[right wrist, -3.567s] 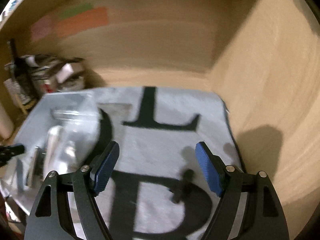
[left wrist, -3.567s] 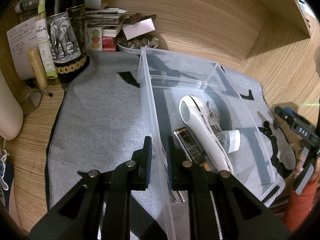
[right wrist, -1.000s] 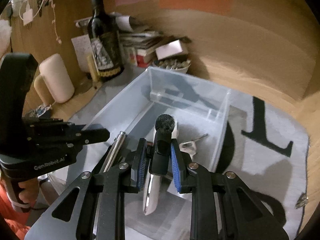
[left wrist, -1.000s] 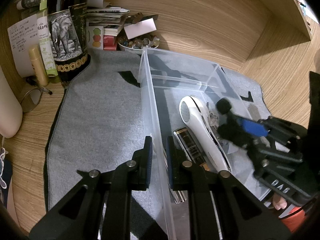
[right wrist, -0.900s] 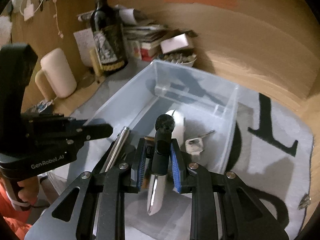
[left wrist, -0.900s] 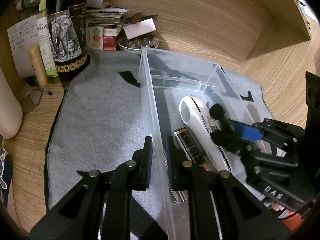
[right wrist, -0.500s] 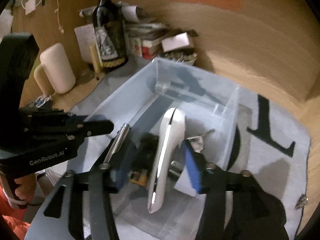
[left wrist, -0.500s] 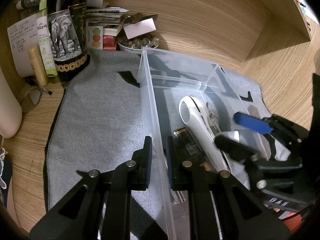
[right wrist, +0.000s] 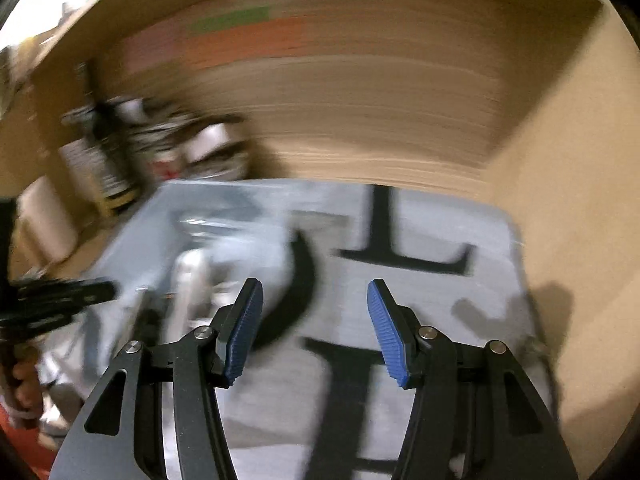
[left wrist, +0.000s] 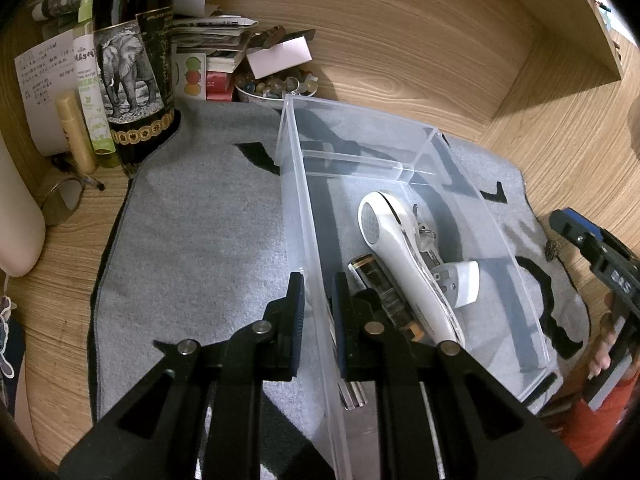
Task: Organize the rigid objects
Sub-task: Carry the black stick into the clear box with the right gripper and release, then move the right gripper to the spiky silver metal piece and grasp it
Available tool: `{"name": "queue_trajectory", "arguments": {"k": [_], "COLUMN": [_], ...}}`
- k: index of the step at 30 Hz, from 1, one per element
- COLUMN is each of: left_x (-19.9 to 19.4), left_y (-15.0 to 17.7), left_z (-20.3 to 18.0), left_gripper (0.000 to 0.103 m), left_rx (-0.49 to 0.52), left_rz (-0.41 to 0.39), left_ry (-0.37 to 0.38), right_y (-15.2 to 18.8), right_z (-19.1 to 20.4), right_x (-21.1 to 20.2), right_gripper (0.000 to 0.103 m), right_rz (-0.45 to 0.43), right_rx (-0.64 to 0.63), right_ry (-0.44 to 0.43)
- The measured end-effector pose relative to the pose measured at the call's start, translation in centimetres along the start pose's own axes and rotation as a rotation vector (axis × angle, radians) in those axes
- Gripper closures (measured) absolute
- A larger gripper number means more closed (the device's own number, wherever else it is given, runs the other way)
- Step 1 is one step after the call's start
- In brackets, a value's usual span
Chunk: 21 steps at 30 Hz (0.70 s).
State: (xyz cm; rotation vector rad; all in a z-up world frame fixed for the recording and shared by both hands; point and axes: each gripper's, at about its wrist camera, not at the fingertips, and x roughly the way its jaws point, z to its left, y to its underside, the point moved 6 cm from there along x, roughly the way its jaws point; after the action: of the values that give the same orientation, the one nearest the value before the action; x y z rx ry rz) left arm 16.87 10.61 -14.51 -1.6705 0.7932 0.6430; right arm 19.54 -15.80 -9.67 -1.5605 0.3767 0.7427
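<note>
A clear plastic bin [left wrist: 304, 208] stands on the grey mat. My left gripper [left wrist: 318, 280] is shut on the bin's left wall, one finger inside and one outside. In the bin lie a white handheld device [left wrist: 396, 248], keys [left wrist: 426, 236], a white plug [left wrist: 464, 280], an amber-and-black cylinder [left wrist: 380, 280] and a silver tube [left wrist: 352, 392]. A dark object [left wrist: 370, 298] lies half hidden behind my inner finger. My right gripper [right wrist: 316, 320] is open and empty over the mat, to the right of the blurred bin [right wrist: 224, 216]. Its blue pad [left wrist: 576, 228] shows at the left wrist view's right edge.
A wine bottle with an elephant label [left wrist: 132, 64], a bowl of beads [left wrist: 276, 86], papers and a cream mug [left wrist: 16, 216] crowd the back left. The grey mat [left wrist: 200, 240] carries black letters. Wooden walls close the back and right. A small dark item [left wrist: 552, 245] lies on the mat.
My right gripper held a black round-headed object over the bin, let it go inside, opened, and swung away to the right over the mat. The left gripper has not moved.
</note>
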Motion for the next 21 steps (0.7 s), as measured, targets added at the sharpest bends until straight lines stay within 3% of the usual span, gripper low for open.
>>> {"name": "queue_trajectory", "arguments": {"k": [5, 11, 17, 21], "left_x": [0.0, 0.0, 0.0, 0.0], "left_y": [0.1, 0.1, 0.1, 0.2], "left_z": [0.0, 0.1, 0.1, 0.2], "left_gripper": [0.091, 0.091, 0.091, 0.091], "left_rx": [0.001, 0.001, 0.006, 0.004], "left_rz": [-0.001, 0.001, 0.000, -0.002], "left_ry": [0.001, 0.001, -0.006, -0.006], "right_y": [1.6, 4.1, 5.7, 6.2], "right_z": [-6.1, -11.0, -13.8, -15.0], "right_x": [0.1, 0.7, 2.1, 2.9], "right_gripper": [0.052, 0.052, 0.052, 0.052], "right_rz": [0.036, 0.090, 0.153, 0.184], "right_rx": [0.123, 0.246, 0.311, 0.344], "right_ry": [0.154, 0.236, 0.268, 0.241]}}
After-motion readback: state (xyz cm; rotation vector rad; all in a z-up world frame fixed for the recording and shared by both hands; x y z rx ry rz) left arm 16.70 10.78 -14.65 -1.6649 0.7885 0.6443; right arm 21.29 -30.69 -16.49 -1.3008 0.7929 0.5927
